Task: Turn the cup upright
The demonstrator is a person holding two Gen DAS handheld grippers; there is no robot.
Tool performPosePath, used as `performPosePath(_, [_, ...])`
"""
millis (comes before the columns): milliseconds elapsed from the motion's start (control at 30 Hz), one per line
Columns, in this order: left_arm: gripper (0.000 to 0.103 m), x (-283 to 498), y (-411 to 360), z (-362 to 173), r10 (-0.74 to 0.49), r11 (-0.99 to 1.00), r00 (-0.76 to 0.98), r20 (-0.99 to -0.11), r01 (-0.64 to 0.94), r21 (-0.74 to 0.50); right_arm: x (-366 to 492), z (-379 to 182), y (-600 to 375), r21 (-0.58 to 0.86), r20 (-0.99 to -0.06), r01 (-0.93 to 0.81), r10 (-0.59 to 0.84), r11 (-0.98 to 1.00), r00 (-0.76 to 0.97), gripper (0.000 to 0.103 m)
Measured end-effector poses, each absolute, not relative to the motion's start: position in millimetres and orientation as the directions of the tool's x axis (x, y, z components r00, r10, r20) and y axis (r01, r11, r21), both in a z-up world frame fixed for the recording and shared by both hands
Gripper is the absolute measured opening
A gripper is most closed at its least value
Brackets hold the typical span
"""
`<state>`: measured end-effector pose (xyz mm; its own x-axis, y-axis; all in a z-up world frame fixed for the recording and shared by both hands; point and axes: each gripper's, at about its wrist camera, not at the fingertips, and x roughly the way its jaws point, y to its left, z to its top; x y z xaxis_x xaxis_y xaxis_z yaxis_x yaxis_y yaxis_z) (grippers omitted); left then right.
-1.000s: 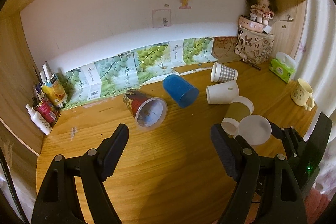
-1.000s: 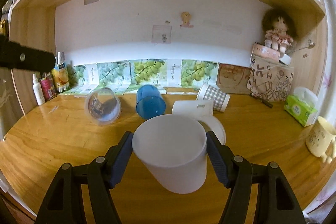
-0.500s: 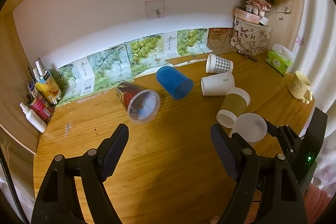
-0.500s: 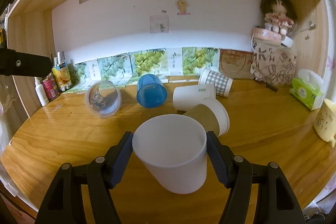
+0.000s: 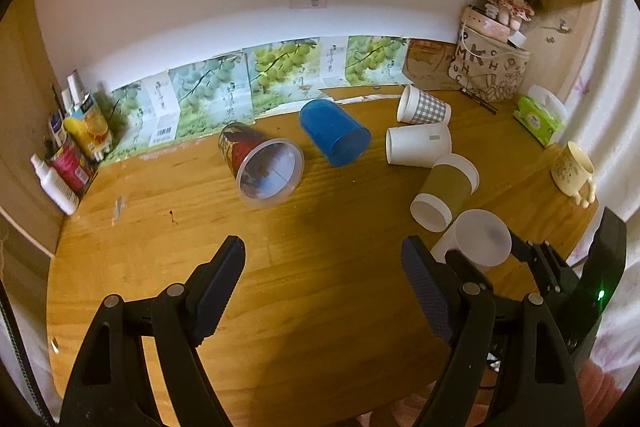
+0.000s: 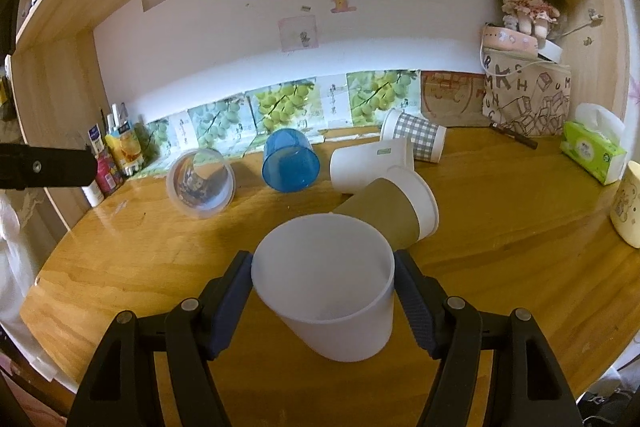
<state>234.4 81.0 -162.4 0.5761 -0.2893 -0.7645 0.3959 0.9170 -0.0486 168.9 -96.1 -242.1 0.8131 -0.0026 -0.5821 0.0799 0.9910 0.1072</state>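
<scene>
My right gripper [image 6: 323, 291] is shut on a frosted white plastic cup [image 6: 324, 287], mouth up and tilted a little toward me, above the wooden desk [image 6: 500, 251]. The same cup [image 5: 482, 237] shows at the right of the left wrist view, held by the right gripper [image 5: 520, 251]. My left gripper [image 5: 322, 267] is open and empty above the desk's front. Lying on their sides behind are a brown-sleeved paper cup [image 6: 396, 213], a white paper cup [image 6: 370, 163], a checked cup [image 6: 416, 137], a blue cup [image 6: 290, 167] and a clear printed cup [image 6: 200, 183].
Bottles [image 5: 68, 155] stand at the back left corner. A printed bag with a doll on it [image 6: 524, 99], a green tissue pack [image 6: 592, 151] and a cream mug [image 5: 572, 167] are at the right. Green cartons [image 6: 280, 107] line the back wall.
The right gripper has tipped the white cup further mouth-up and lowered it toward the desk. The left gripper has drawn back a little and stays open.
</scene>
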Motion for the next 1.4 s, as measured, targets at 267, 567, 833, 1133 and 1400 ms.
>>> performPosePath(267, [0.083,222,72,-155,-0.262,0.947,0.559,-0.787,0.305,-0.099,161,-241,-97,0.075,-0.642,0.003,0.046,0.997,0.765,0.087])
performPosePath(567, [0.083,187,61,-143,-0.229,0.97,0.53,-0.816,0.194,-0.146,122,-202,-122,0.05,-0.691,-0.007,0.04,0.999,0.721,0.096])
performPosePath(833, [0.084,141,47,-128,-0.195,0.981,0.564,-0.802,0.119,-0.154,81,-137,-146,0.094,-0.699,0.038,0.038,0.995,0.714,0.102])
performPosePath(1133, [0.096,93,39,-98,-0.179,0.984,0.648,-0.74,0.111,-0.141,37,-88,-147,0.166,-0.675,0.022,0.097,0.986,0.732,0.102])
performPosePath(1400, [0.102,60,43,-65,-0.105,0.993,0.794,-0.599,0.05,-0.108,11,-68,-138,0.126,-0.602,-0.02,0.093,0.992,0.793,0.102])
